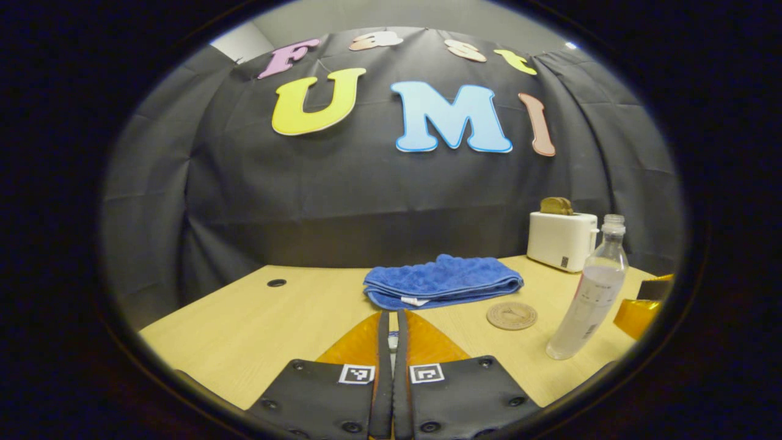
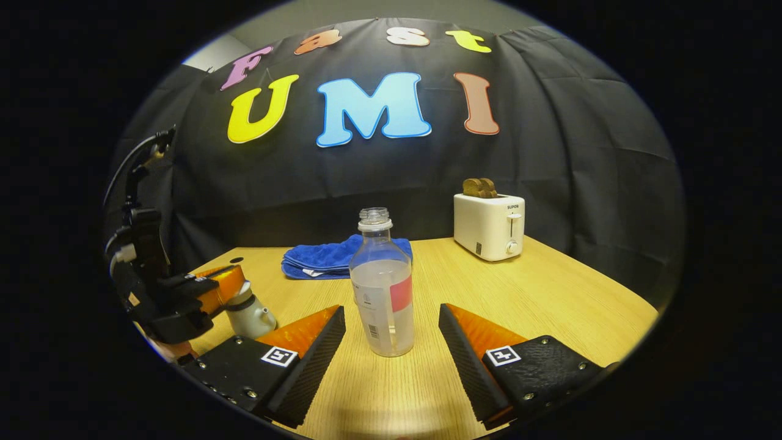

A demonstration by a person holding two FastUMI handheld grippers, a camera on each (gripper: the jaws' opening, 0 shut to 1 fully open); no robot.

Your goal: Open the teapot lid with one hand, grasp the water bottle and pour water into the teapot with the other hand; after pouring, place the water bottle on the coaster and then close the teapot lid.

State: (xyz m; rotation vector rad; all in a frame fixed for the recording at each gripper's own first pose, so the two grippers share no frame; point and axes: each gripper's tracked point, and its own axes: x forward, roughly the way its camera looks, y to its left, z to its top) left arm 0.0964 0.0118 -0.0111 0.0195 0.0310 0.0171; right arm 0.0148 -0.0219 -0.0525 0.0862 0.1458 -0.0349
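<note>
Right gripper (image 2: 391, 342) agape, flanking bottle (image 2: 383, 287)

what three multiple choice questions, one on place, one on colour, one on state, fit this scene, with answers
1. Where is the coaster?
A. flat on the table, just in front of the blue towel
B. on top of the towel
C. under a plate

2. What colour is the toaster?
A. red
B. white
C. green

3. How is the right claw?
A. shut on the water bottle
B. shut on nothing
C. open, with the bottle standing between its fingers

Answers:
1 A, the left gripper view shows it on bare wood by the towel's near edge.
2 B, its body is white.
3 C, gaps show on both sides of the bottle.
</note>
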